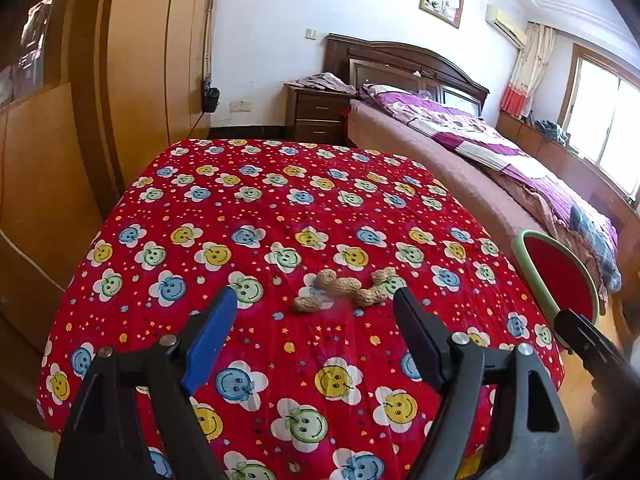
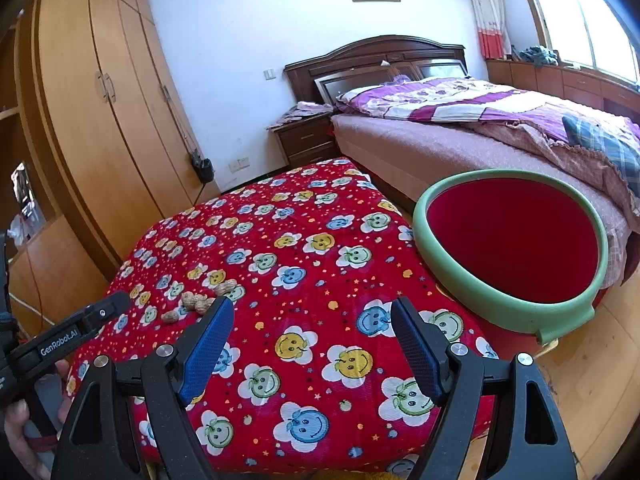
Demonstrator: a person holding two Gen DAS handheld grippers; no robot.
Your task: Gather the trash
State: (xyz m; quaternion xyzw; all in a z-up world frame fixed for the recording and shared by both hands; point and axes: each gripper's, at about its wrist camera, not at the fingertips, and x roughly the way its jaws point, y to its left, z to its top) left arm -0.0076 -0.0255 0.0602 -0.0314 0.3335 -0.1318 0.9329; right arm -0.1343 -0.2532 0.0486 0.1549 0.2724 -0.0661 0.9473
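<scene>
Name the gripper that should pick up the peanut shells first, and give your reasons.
Left. The left gripper is open and aimed straight at the tan peanut shells on the red smiley-flower quilt. The right gripper points past them, nearer the green-rimmed red bin.

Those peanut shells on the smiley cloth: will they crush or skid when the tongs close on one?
The peanut shells look thin and dry, so probably light and crushable under firm squeeze. The soft quilted cloth likely limits skidding, though rounded shells may roll.
</scene>
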